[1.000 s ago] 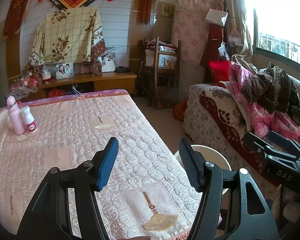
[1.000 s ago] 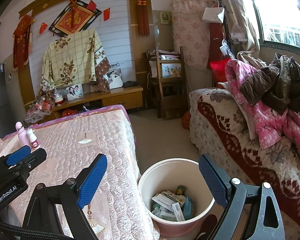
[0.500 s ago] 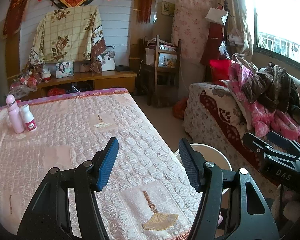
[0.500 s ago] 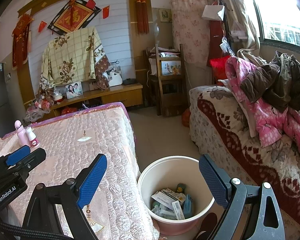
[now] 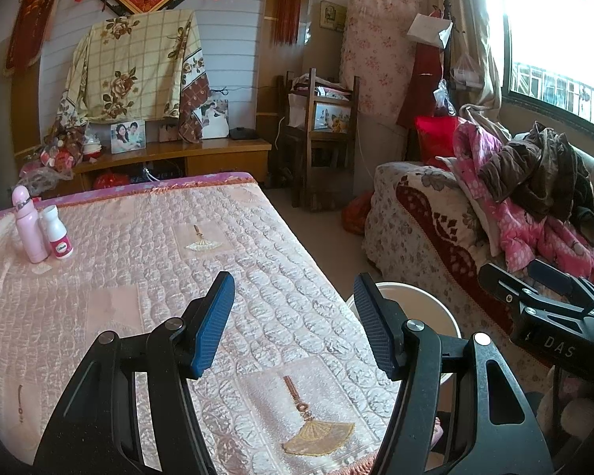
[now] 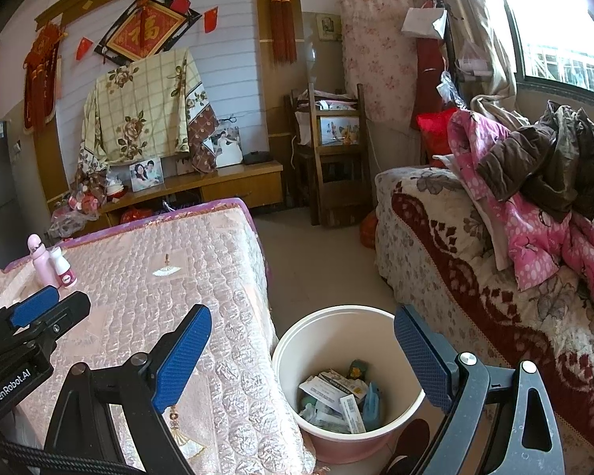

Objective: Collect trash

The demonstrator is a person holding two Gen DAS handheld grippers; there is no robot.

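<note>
A white bin (image 6: pixel 297 356) stands on the floor beside the table's right edge, holding several paper packets and wrappers (image 6: pixel 338 399). Its rim shows in the left wrist view (image 5: pixel 423 301) behind my left finger. My left gripper (image 5: pixel 291 318) is open and empty above the pink quilted tablecloth (image 5: pixel 138 269). My right gripper (image 6: pixel 303 356) is open and empty, held above the bin. A pink bottle (image 5: pixel 29 225) and a small white bottle (image 5: pixel 58 233) stand upright at the table's far left; they also show in the right wrist view (image 6: pixel 43 261).
A sofa (image 6: pixel 455 261) with a floral cover and piled clothes (image 6: pixel 542 182) runs along the right. A wooden chair (image 6: pixel 332 150) and low cabinet (image 6: pixel 202 190) with photo frames stand at the back. Bare floor (image 6: pixel 320 261) lies between table and sofa.
Both views have shifted only slightly; both grippers stay open and empty. The bin and bottles have not moved.
</note>
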